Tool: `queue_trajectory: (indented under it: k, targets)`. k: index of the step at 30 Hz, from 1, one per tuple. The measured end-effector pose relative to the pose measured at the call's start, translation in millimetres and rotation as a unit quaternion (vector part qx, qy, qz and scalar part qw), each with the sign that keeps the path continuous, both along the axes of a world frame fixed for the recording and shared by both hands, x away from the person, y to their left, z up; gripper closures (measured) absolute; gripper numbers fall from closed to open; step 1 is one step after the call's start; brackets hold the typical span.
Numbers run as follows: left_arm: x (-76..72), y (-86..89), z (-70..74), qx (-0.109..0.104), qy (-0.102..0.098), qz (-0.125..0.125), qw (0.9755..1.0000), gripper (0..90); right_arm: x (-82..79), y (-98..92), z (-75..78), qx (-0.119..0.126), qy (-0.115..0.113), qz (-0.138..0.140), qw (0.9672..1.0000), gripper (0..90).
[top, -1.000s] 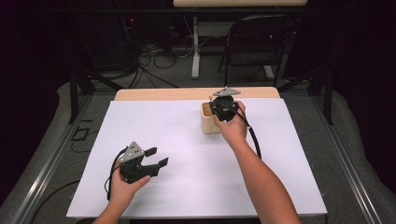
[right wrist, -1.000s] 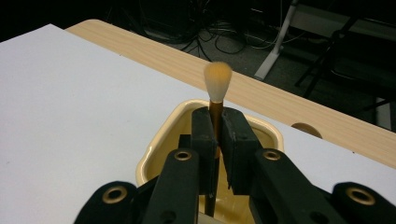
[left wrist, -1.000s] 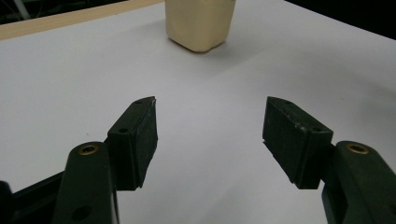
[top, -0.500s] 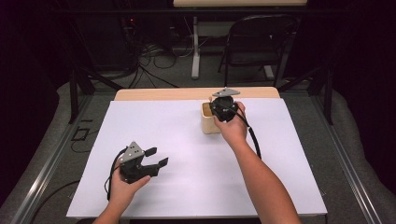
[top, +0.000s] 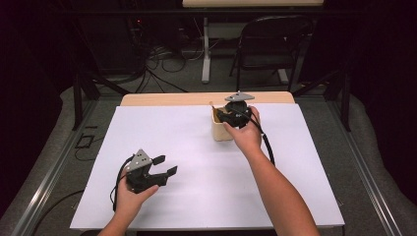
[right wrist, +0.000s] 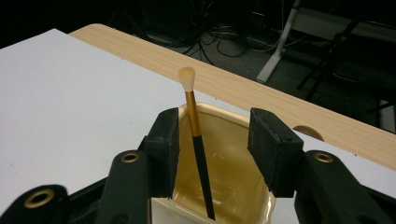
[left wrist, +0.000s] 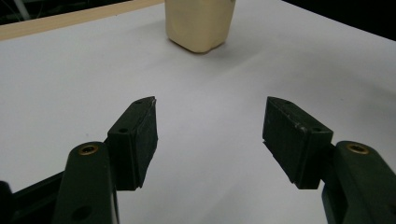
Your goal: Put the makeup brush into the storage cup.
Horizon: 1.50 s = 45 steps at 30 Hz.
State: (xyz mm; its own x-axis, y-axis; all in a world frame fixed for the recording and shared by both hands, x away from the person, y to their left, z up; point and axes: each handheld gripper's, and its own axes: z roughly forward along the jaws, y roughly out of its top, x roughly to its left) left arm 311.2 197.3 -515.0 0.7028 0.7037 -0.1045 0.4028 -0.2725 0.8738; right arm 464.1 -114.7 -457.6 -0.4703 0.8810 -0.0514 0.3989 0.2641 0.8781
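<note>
in the cream cup (right wrist: 219, 186), brush (right wrist: 198, 144) leaning between right claw (right wrist: 212, 149) jaws, just opening, brush loose

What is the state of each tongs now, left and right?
Left tongs: open, holding nothing, above the white table.
Right tongs: open, jaws have just been opening; the brush stands free between them in the cream cup.

surface: wooden table (top: 147, 99) – white sheet (top: 196, 167) over it | on sheet: cream cup (top: 220, 132)
</note>
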Motion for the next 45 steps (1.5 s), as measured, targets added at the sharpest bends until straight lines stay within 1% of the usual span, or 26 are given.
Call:
queue_trajectory:
  k: [4,15,29,34,38,43,45]
  targets:
    - [0.2,0.2,0.0,-0.001,0.001,0.001,1.0000,35.5,0.0,0.1,0.2,0.000,0.003,-0.001,1.0000,50.3]
    - [0.4,0.0,-0.2,-0.001,0.002,0.001,1.0000,35.5,0.2,-1.7,3.6,-0.005,-0.001,-0.001,1.0000,47.3]
    - [0.6,0.2,-0.2,-0.001,0.002,0.003,1.0000,35.4,-0.7,-1.6,4.1,-0.005,0.004,0.004,1.0000,46.5]
    - [0.7,0.8,-0.1,-0.003,0.002,0.003,1.0000,35.4,-1.5,-3.3,5.5,-0.008,0.004,0.008,0.9999,46.2]
    - [0.8,0.8,0.0,-0.002,0.003,0.004,1.0000,35.5,-2.6,-4.5,6.9,-0.005,0.008,0.009,0.9999,46.0]
    - [1.2,1.0,-0.2,-0.003,0.003,0.005,1.0000,35.5,-3.8,-6.6,8.2,-0.008,0.011,0.013,0.9998,45.9]
    - [1.7,1.3,-0.2,-0.002,0.003,0.006,1.0000,35.4,-4.1,-7.3,8.6,-0.006,0.010,0.015,0.9998,45.9]
